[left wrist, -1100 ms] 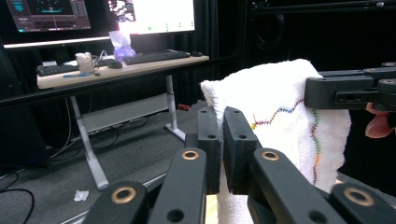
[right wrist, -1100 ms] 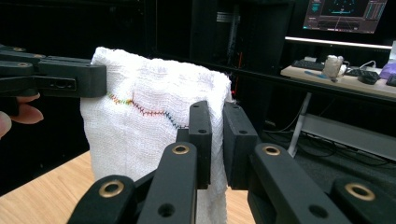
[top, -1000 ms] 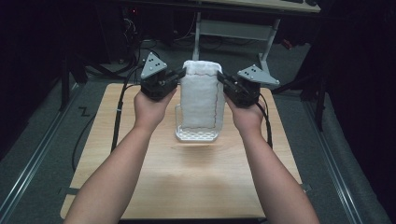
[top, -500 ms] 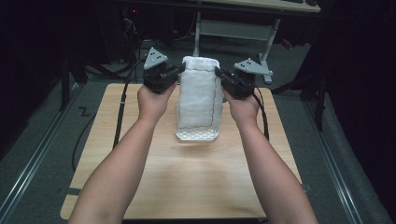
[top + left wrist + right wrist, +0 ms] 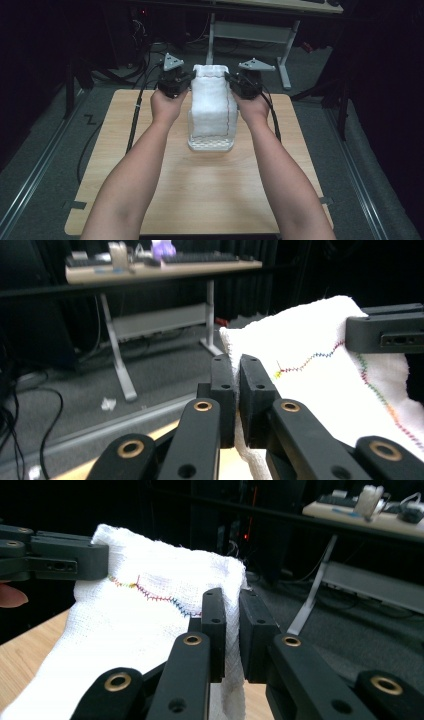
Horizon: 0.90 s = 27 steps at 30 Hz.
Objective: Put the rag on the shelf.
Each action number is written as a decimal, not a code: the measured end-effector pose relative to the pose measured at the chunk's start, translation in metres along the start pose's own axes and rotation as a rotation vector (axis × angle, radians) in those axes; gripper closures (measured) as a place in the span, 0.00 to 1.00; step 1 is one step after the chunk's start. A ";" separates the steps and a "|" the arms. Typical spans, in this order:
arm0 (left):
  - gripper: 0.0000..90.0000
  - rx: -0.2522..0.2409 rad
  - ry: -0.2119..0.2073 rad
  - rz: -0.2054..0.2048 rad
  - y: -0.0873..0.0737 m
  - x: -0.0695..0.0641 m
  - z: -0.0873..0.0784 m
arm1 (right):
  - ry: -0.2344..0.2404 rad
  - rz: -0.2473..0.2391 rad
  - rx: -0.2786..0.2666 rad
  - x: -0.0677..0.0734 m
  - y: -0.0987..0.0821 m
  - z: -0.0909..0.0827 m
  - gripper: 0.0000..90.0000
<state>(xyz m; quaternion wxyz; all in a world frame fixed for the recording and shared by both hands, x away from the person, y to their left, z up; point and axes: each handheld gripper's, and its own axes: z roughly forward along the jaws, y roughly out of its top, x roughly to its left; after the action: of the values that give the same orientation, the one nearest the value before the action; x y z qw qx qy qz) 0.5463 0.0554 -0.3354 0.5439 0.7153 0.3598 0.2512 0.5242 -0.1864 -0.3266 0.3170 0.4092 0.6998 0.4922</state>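
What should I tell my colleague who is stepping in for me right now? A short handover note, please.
Left gripper: shut on the white cloth's upper left corner.
Right gripper: shut on the cloth's upper right corner.
The cloth hangs stretched between the two grippers above the wooden table; its lower end lies in a small white basket at mid-table. Coloured stitching runs along the cloth's edge.
Done: both corners gripped, cloth mostly lifted.
Left, probably: raise the cloth clear of the basket, then lay it flat or fold it. Keep both grips even so that it does not slip.
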 end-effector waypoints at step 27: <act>0.72 0.066 -0.012 -0.083 -0.035 0.007 -0.003 | -0.018 0.027 0.114 -0.016 -0.032 0.003 0.78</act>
<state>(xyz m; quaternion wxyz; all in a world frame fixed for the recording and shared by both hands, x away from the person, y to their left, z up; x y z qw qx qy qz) 0.5395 0.0679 -0.3686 0.5323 0.7186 0.3940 0.2121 0.5256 -0.2049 -0.3567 0.2929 0.4404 0.7184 0.4518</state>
